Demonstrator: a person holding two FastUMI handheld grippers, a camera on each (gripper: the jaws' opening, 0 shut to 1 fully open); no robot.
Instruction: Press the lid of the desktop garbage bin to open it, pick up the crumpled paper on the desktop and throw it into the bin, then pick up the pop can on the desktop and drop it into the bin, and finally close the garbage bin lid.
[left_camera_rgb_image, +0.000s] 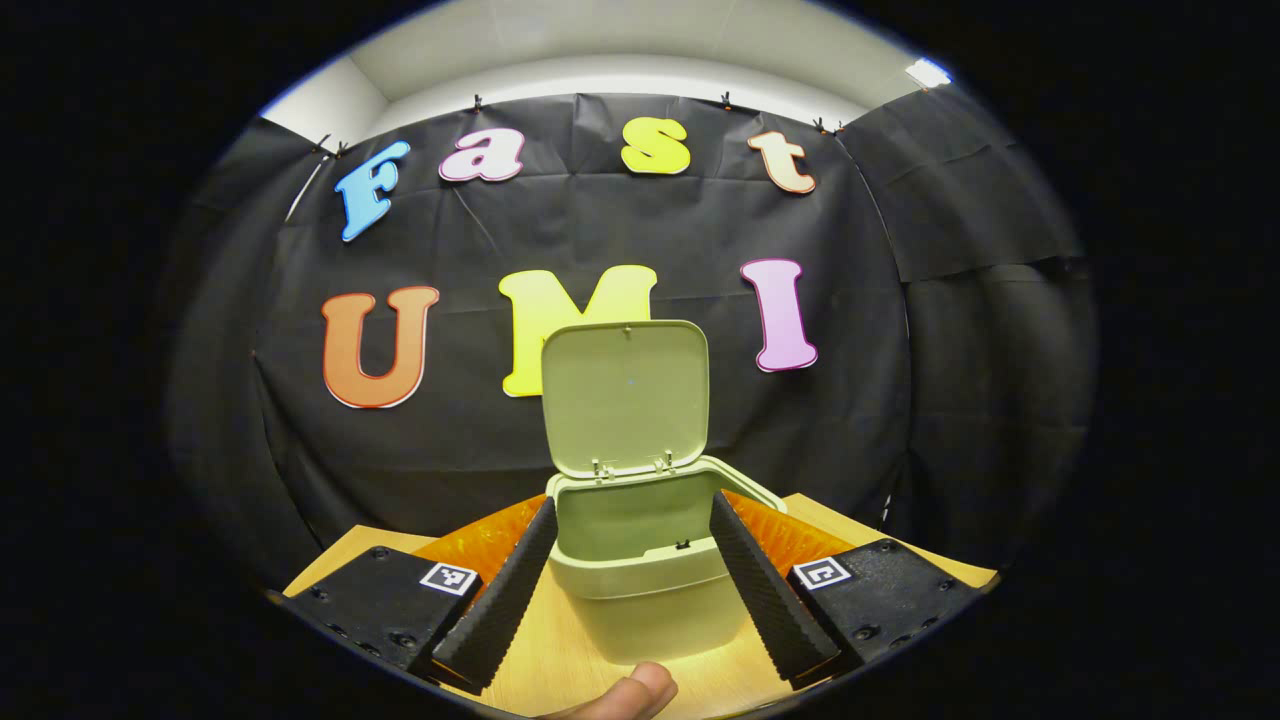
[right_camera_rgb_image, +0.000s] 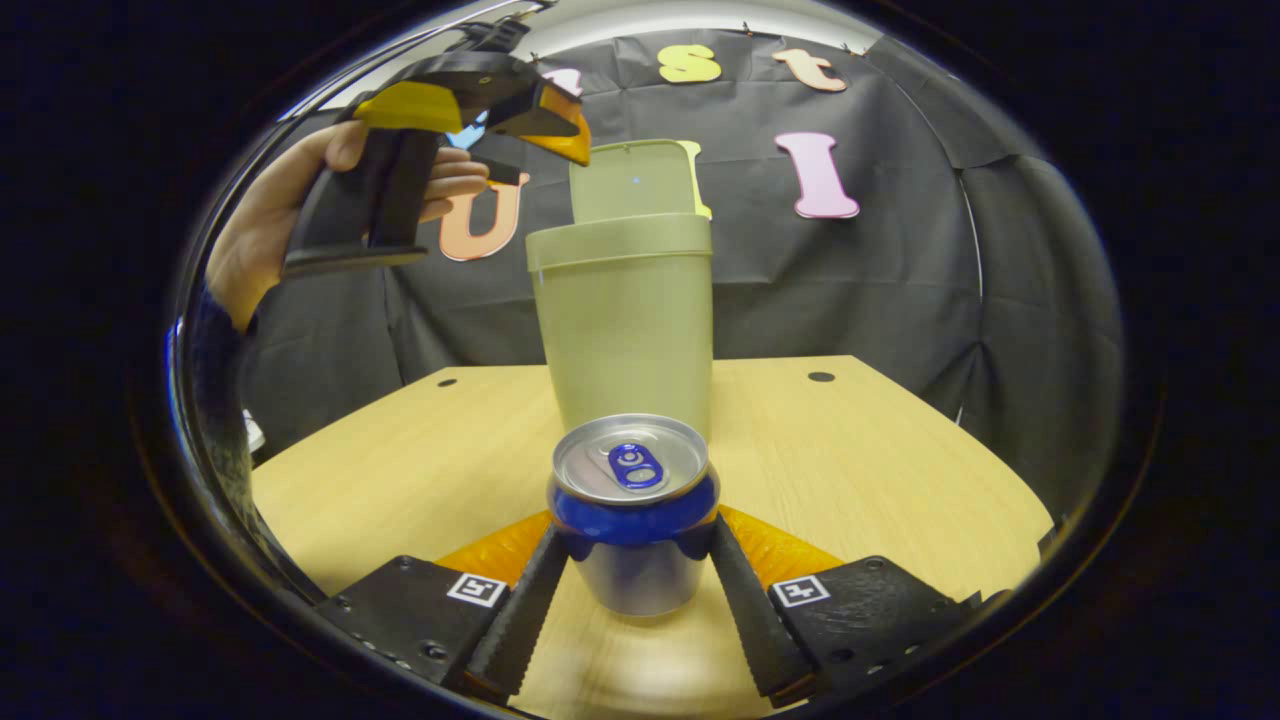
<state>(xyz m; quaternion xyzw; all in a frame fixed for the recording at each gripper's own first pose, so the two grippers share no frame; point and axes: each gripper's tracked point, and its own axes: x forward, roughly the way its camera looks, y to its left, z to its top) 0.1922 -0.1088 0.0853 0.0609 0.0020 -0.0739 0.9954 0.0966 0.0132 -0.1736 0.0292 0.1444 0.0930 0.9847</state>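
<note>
A green desktop bin (left_camera_rgb_image: 640, 590) stands on the wooden table with its lid (left_camera_rgb_image: 625, 395) swung up and upright. My left gripper (left_camera_rgb_image: 632, 500) hovers open just in front of and above the bin's mouth, nothing between its fingers. In the right gripper view, a silver pop can (right_camera_rgb_image: 633, 500) with a blue band and blue tab stands upright on the table, in front of the bin (right_camera_rgb_image: 625, 320). My right gripper (right_camera_rgb_image: 635, 530) is closed on the can's sides. The left gripper (right_camera_rgb_image: 470, 95) shows high up, left of the bin's lid, held in a hand (right_camera_rgb_image: 250, 250).
The light wooden table (right_camera_rgb_image: 850, 470) has two small dark holes near its back edge. Black cloth walls close in behind and to the sides. A fingertip (left_camera_rgb_image: 635, 692) shows at the bottom of the left gripper view.
</note>
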